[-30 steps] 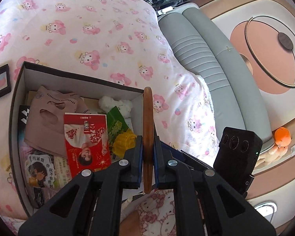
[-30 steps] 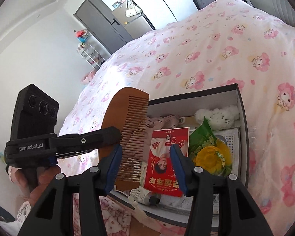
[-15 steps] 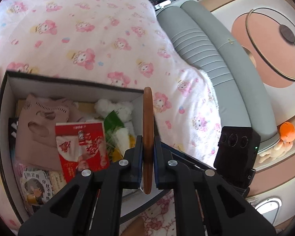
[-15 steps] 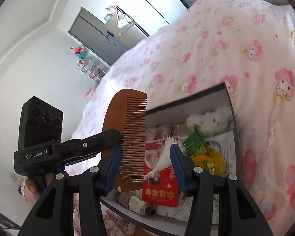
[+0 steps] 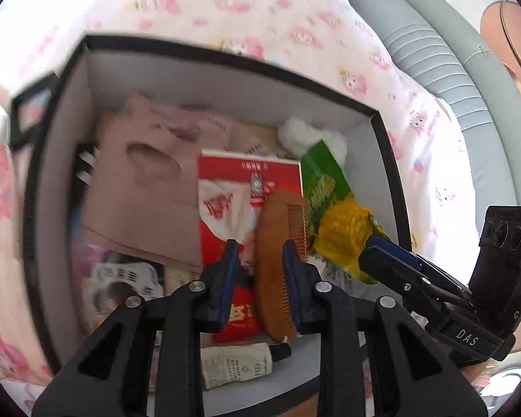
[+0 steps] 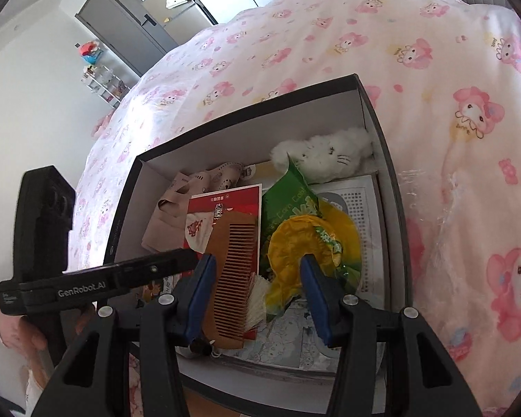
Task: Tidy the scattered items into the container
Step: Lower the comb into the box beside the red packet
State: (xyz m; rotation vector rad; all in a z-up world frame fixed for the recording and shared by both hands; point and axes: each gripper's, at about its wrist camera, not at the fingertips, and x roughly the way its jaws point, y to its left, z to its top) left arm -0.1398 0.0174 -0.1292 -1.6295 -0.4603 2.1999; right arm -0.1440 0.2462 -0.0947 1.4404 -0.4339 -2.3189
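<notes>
Pink cartoon-print bed cover (image 6: 347, 45) carries an open black box (image 5: 225, 55). Wooden comb (image 5: 278, 264) lies flat inside it, on a red packet (image 5: 225, 187), beside a green-and-yellow snack bag (image 6: 305, 229). Left gripper (image 5: 260, 271) hangs over the comb, jaws apart. Right gripper (image 6: 253, 292) hovers over the box, jaws wide, holding nothing. White plush (image 6: 326, 153) sits in the far corner.

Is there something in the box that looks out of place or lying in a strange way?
Nothing looks damaged or spilled. The wooden comb lies flat on the red packet inside the box, between the open fingers of the left hand-held gripper. The contents are only piled loosely, overlapping one another.
</notes>
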